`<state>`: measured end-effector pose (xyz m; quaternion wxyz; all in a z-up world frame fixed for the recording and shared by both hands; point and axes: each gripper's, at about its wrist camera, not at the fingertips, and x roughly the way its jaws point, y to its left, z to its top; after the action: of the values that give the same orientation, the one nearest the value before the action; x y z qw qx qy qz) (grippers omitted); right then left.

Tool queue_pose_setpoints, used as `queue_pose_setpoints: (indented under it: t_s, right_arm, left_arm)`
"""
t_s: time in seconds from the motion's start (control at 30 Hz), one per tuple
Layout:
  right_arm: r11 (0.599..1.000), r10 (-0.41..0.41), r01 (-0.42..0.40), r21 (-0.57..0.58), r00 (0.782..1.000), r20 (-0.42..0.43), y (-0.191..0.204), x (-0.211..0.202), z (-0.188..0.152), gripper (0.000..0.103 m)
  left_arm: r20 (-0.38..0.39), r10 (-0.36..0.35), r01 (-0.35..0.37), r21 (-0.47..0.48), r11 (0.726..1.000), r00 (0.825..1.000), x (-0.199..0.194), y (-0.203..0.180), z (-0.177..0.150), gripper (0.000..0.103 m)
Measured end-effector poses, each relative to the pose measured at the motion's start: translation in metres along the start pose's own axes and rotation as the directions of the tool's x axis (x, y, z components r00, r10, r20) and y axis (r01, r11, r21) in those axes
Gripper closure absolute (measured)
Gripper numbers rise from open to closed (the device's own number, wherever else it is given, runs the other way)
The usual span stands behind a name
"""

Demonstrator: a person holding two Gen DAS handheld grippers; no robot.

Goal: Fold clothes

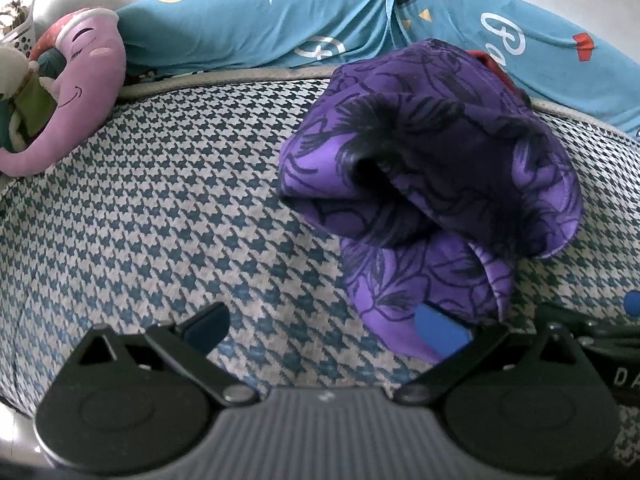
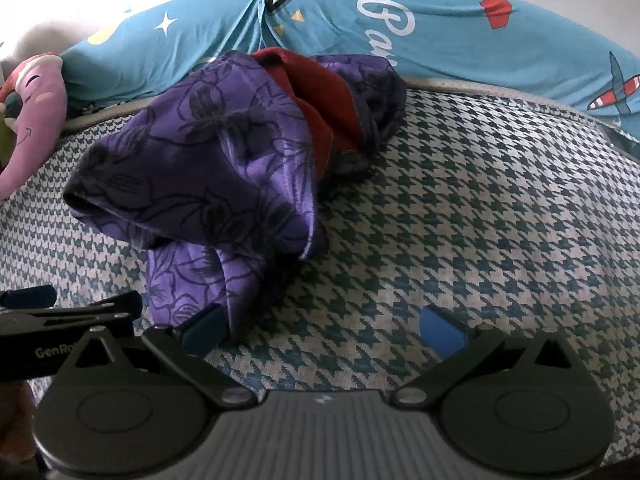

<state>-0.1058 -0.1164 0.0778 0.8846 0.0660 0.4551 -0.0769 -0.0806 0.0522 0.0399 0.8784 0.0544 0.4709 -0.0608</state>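
A crumpled purple garment with a dark flower print (image 1: 432, 184) lies heaped on the houndstooth bed cover (image 1: 160, 216). The same purple garment (image 2: 224, 168) fills the left half of the right wrist view, with a red cloth (image 2: 320, 92) tucked into its far folds. My left gripper (image 1: 324, 326) is open, its right blue pad (image 1: 440, 332) touching the garment's near edge. My right gripper (image 2: 320, 326) is open too, with its left pad (image 2: 206, 326) at the garment's near hem. Nothing is held between either pair of fingers.
A long teal printed pillow (image 1: 280, 28) runs along the back of the bed. A pink plush elephant (image 1: 80, 92) lies at the far left beside a white basket (image 1: 20, 40). The other gripper's black body (image 2: 60, 320) shows at the left edge.
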Motion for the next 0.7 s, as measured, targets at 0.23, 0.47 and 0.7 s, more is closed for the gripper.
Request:
queue_pose_setpoints:
  t_s: [0.23,0.47,0.7]
  right_arm:
    - [1.0,-0.002,0.002,0.002,1.0,0.003,-0.003,-0.001,0.0,0.0]
    - [1.0,-0.007,0.007,0.015,1.0,0.005,-0.009,-0.002,-0.001,0.0]
    - [1.0,-0.012,0.012,0.022,1.0,0.006,-0.012,-0.002,-0.002,0.0]
  left_arm:
    - [0.005,0.0,0.0,0.017,1.0,1.0,0.0,-0.004,-0.002,0.0]
    - [0.004,-0.004,0.004,0.031,1.0,1.0,0.001,-0.01,-0.003,0.0]
    - [0.012,-0.006,0.005,0.049,0.999,1.0,-0.001,-0.015,-0.005,0.0]
